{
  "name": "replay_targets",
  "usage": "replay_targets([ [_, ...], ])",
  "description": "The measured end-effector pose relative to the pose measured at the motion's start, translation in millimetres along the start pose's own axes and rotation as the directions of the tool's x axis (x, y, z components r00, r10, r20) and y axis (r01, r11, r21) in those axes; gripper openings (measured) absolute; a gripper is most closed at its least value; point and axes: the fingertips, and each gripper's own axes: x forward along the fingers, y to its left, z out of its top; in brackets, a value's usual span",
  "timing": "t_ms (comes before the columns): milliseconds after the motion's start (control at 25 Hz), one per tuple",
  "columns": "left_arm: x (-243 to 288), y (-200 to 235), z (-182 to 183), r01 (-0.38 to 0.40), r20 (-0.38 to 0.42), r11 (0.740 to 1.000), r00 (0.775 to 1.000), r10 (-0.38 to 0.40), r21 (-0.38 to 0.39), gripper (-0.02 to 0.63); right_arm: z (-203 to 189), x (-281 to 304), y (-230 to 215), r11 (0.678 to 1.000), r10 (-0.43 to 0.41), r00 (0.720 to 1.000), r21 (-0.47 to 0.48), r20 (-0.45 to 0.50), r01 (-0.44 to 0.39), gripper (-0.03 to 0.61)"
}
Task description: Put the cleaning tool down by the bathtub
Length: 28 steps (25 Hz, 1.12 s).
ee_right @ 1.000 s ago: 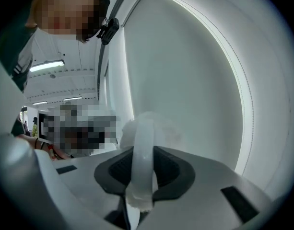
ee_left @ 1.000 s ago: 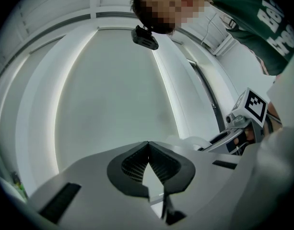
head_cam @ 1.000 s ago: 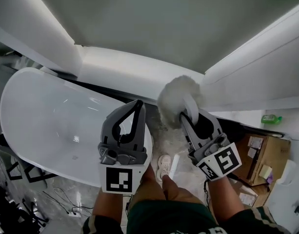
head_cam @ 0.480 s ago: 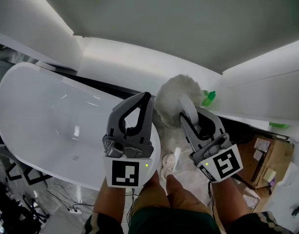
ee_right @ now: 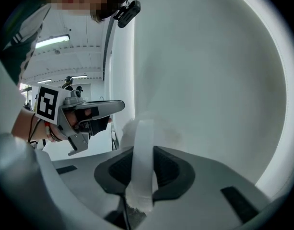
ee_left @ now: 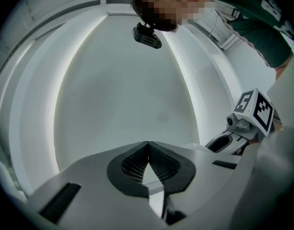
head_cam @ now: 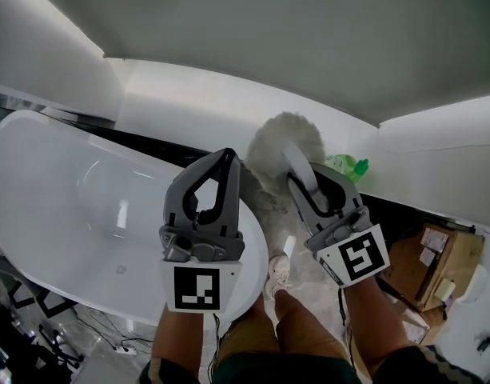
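The cleaning tool is a fluffy white duster (head_cam: 286,149) with a flat white handle (ee_right: 143,159). My right gripper (head_cam: 302,181) is shut on that handle, and the fluffy head sticks out past the jaws toward the wall. My left gripper (head_cam: 224,166) is shut with nothing in it and hangs over the right end of the white bathtub (head_cam: 61,214). In the left gripper view its two pads (ee_left: 147,164) meet at the tip. The duster hangs over the floor to the right of the tub.
A green bottle (head_cam: 347,166) stands by the white wall behind the duster. Cardboard boxes (head_cam: 427,258) sit on the floor at the right. My shoe (head_cam: 278,272) is on the floor beside the tub. Cables (head_cam: 101,338) lie under the tub's near side.
Both grippers have sunk lower and moved toward the tub's right end. The duster went with the right gripper. The green bottle has come into view behind it.
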Motion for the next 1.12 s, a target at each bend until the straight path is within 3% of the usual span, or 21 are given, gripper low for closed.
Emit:
replay_targets([
  [560, 10, 22, -29, -0.035, -0.012, 0.999, 0.999, 0.035, -0.012, 0.006, -38, 62, -16, 1.000, -0.002, 0.999, -0.017, -0.051, 0.001, 0.094],
  [760, 9, 25, -37, -0.041, -0.013, 0.998, 0.999, 0.040, -0.050, 0.006, -48, 89, -13, 0.998, 0.022, 0.997, -0.049, -0.075, -0.025, 0.094],
  [1120, 2, 27, -51, -0.043, -0.013, 0.997, 0.999, 0.042, -0.067, 0.006, -87, 125, -18, 0.999, 0.027, 0.983, -0.018, -0.183, -0.031, 0.094],
])
